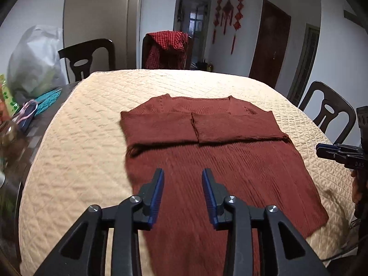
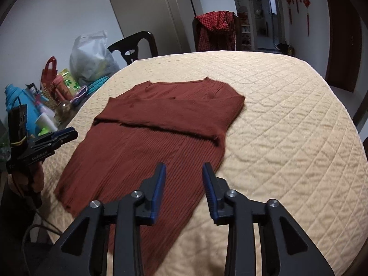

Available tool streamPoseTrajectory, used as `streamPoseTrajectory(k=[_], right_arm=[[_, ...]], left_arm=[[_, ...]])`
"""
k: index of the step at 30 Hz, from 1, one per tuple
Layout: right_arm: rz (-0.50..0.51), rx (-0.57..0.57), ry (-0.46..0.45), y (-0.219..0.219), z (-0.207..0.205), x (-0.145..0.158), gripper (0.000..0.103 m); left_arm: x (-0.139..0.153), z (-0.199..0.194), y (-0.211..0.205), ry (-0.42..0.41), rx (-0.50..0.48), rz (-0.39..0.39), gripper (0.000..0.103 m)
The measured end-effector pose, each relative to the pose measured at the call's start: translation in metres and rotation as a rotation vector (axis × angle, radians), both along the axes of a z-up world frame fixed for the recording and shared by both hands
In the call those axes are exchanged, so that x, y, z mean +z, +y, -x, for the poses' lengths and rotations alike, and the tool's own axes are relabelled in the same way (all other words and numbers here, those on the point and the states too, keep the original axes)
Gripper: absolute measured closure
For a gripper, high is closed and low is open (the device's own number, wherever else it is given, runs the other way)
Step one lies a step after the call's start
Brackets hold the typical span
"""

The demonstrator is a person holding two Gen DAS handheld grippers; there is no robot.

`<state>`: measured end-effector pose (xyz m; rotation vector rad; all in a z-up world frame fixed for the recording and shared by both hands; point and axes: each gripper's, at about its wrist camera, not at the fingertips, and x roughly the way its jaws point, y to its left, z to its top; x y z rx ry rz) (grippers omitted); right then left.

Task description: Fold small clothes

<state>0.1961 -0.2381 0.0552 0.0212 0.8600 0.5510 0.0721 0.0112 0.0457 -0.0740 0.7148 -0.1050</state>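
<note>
- Left wrist view: the left gripper (image 1: 182, 172) is hovering over the near half of the rust-brown sweater (image 1: 207, 161), its blue pads standing apart with nothing between them.
- The sweater is lying flat in the middle of the quilted table cover (image 1: 80, 138), neckline at the far end, both sleeves (image 1: 197, 127) folded across the chest so that their cuffs are meeting at the centre.
- At the right edge of this view the right gripper (image 1: 322, 149) is showing side-on, just off the garment's right side.
- Right wrist view: the right gripper (image 2: 184, 168) is likewise hanging open and empty above the sweater (image 2: 149, 138), near its right hem edge.
- The left gripper (image 2: 69, 133) is sitting at the far left, beside the garment; side-on, its opening is hard to read here.
- Judgement: the sleeve fold is looking finished, and the step in hand is moving on to the body fold.
- The next move is probably calling for each gripper to be dropping to a near hem corner, pinching the knit, and carrying it up toward the shoulders evenly, so the sleeves are not being dragged out of place.
</note>
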Motion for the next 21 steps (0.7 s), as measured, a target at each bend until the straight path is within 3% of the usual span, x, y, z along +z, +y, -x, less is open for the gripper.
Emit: streamPoseTrajectory(k=[6, 11, 15, 21], right_arm=[[-0.045, 0.003, 0.033, -0.004, 0.030, -0.007, 0.069], [-0.069, 0.005, 0.107, -0.005, 0.050, -0.030, 0.069], [-0.119, -0.024, 0.179, -0.011, 0.056, -0.049, 0.069], [-0.224, -0.045, 0.223, -0.017, 0.060, -0.052, 0.068]], left_arm=[[-0.011, 0.033, 0.013, 0.009, 0.046, 0.029, 0.063], [-0.024, 0.056, 0.022, 0.036, 0.078, 0.065, 0.063], [-0.035, 0.065, 0.024, 0.067, 0.079, 0.103, 0.063], [-0.048, 0.069, 0.014, 0.102, 0.059, 0.147, 0.062]])
